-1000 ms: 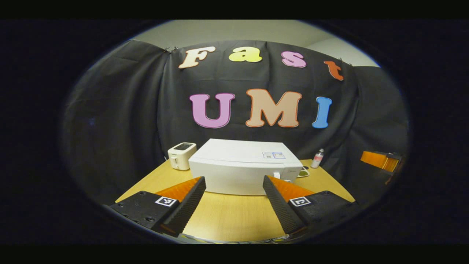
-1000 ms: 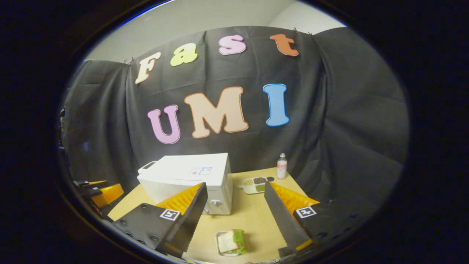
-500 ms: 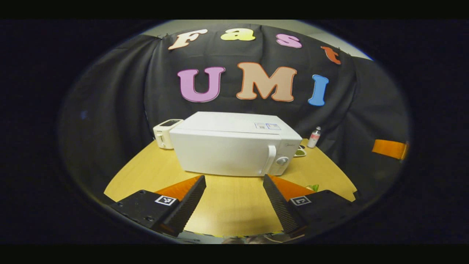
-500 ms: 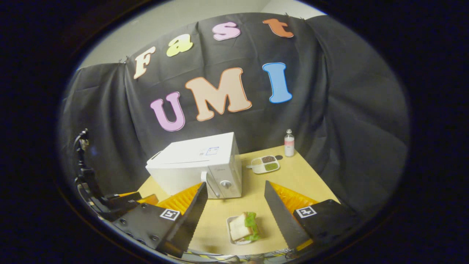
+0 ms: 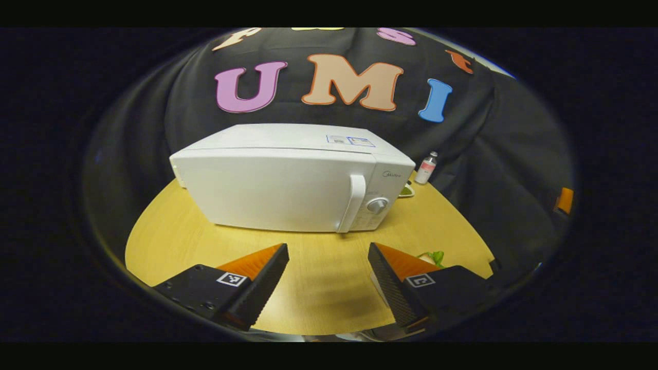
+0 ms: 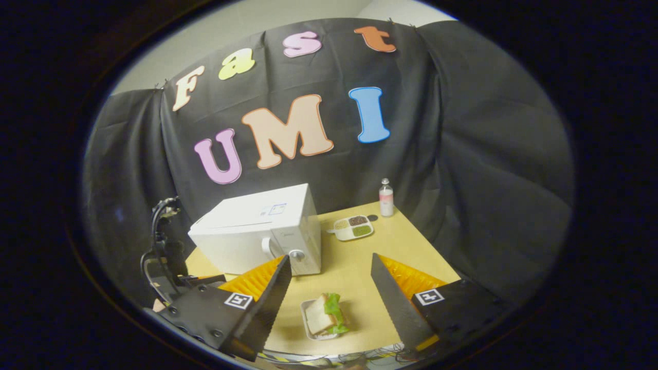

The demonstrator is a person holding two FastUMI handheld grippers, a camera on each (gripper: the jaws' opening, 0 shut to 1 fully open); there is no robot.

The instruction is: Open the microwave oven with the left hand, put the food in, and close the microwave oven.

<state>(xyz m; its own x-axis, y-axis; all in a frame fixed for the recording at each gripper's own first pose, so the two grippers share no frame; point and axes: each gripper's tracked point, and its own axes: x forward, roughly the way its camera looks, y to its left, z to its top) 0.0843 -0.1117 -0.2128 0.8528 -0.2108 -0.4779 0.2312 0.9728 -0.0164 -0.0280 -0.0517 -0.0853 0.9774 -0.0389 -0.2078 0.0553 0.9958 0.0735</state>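
Note:
A white microwave (image 5: 288, 185) stands shut on the wooden table (image 5: 169, 231), with its upright handle (image 5: 354, 203) and a dial (image 5: 378, 205) at its right end. My left gripper (image 5: 327, 246) hovers open over the table a short way in front of the door, touching nothing. In the right gripper view the microwave (image 6: 257, 234) is at the left. A sandwich with lettuce in a small white tray (image 6: 324, 316) lies on the table in front of it. My right gripper (image 6: 331, 257) is open above the sandwich, apart from it. A bit of the lettuce (image 5: 434, 255) peeks out beside the left gripper's right finger.
A small bottle (image 6: 385, 198) and a divided dish of grains (image 6: 352, 227) sit at the table's back right. A dark rig with cables (image 6: 162, 241) is at the table's left edge, beside the microwave. The black cloth wall closes in behind the table.
The left gripper has moved closer to the microwave, whose door and handle now loom larger. The right gripper view has shifted a little; the sandwich sits more between its fingers.

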